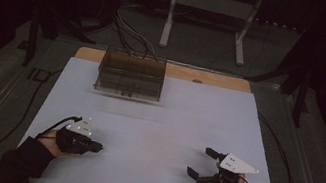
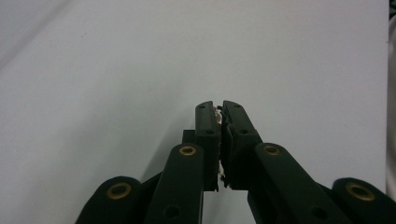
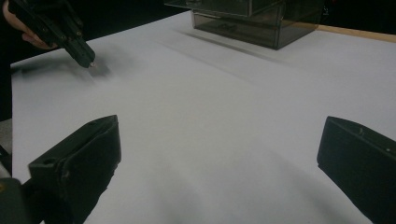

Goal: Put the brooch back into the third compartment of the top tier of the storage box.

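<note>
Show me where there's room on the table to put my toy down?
The widest bare patch of the white table lies in the middle, bordered by the shut left gripper, the open right gripper and the smoky clear plastic box at the far edge. Bare strips also run either side of that box. It is crowded only right at the box and the two grippers.

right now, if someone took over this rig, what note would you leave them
Left gripper: jaws shut, a tiny pale scrap seems pinched at the tips, too small to identify; it sits low over the near left of the white table.
Right gripper: jaws wide open, nothing between them, near right of the table.
Smoky clear box: far edge of the table, apart from both grippers.
Done: nothing that shows on the table.
Left: probably take the left gripper toward the box; check what it pinches first.
</note>
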The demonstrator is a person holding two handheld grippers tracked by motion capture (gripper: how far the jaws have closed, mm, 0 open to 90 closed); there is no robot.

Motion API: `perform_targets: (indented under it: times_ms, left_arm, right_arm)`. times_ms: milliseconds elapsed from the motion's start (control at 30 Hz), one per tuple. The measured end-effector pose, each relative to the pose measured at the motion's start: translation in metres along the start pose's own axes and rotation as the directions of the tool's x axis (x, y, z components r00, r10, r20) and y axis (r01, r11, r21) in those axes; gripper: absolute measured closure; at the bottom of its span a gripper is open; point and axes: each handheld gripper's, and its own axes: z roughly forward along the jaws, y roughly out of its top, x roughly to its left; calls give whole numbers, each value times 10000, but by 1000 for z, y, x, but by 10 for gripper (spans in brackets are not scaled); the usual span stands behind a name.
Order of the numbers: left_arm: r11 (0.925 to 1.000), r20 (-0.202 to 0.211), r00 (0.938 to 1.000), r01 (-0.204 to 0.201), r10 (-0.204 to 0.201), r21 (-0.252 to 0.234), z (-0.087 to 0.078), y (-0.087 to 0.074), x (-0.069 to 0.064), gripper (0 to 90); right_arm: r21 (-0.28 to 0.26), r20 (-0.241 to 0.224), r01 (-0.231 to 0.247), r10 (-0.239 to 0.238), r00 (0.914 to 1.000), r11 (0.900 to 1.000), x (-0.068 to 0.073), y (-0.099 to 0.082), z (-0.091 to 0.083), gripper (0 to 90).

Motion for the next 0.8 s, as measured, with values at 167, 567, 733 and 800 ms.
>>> perform_targets:
  times_ms: [167, 567, 733, 800]
  left_arm:
    - [10000, -23, 10000, 97, -97, -4, 0, 5, 0, 873]
    - [9989, -228, 9991, 361, -368, -302, -9, 17, -1, 873]
    - [9976, -196, 9985, 497, -507, -483, -11, 22, 0, 873]
    - [9974, -186, 9987, 456, -467, -555, -12, 25, 0, 873]
  right_arm:
    - [7, 12, 7, -7, 10000, 10000, 0, 0, 0, 0]
    - [-7, -29, 21, -21, 10000, 10000, 0, 0, 0, 0]
    - [-39, -22, 71, -71, 10000, 10000, 0, 0, 0, 0]
    - [-96, -30, 159, -160, 9999, 9998, 1, 0, 0, 0]
